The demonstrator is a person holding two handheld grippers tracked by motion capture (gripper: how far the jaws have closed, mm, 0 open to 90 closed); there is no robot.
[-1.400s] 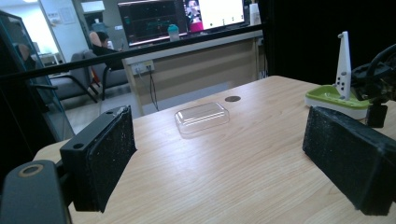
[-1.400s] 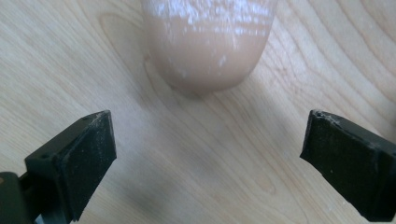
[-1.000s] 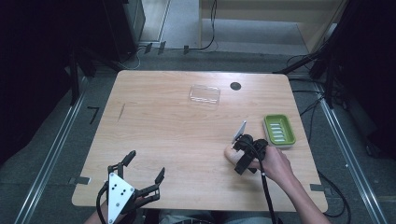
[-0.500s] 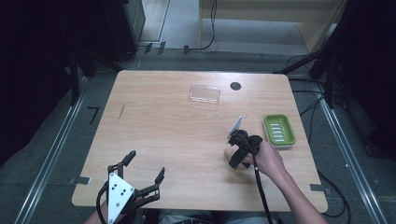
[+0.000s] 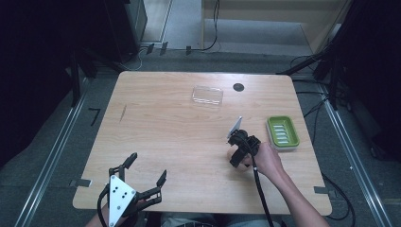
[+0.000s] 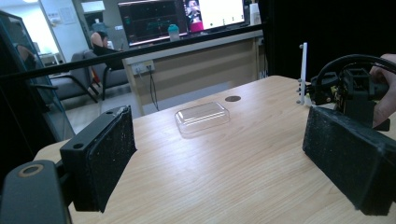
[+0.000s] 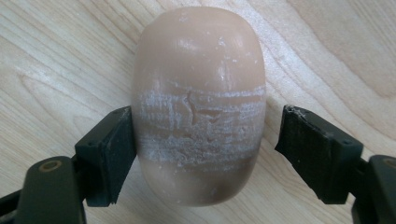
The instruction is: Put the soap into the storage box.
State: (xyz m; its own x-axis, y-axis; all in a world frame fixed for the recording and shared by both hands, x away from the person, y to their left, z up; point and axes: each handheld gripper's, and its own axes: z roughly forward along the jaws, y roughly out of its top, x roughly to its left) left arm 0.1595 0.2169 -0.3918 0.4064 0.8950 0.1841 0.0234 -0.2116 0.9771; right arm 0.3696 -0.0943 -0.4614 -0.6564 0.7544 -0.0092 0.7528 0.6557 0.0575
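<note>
A tan oval bar of soap (image 7: 198, 70) lies on the wooden table, its middle scuffed white. My right gripper (image 7: 201, 140) points down over it with its jaws on either side, open. The left pad (image 7: 116, 149) touches the soap's side and the right pad (image 7: 313, 149) stands a little apart from it. In the high view the right gripper (image 5: 239, 150) is at the table's right, just left of a green soap dish (image 5: 282, 133), and it hides the soap. My left gripper (image 5: 147, 166) rests open at the near left edge with nothing between its pads (image 6: 107, 154).
A clear plastic lid (image 5: 207, 95) lies toward the far middle of the table, with a small black disc (image 5: 238, 87) just right of it. The left gripper view shows the lid (image 6: 202, 117) ahead and the right gripper (image 6: 348, 88) at its right.
The right gripper has shifted slightly away from the person and to the left, to where it now stands over the soap. The left gripper has not moved.
</note>
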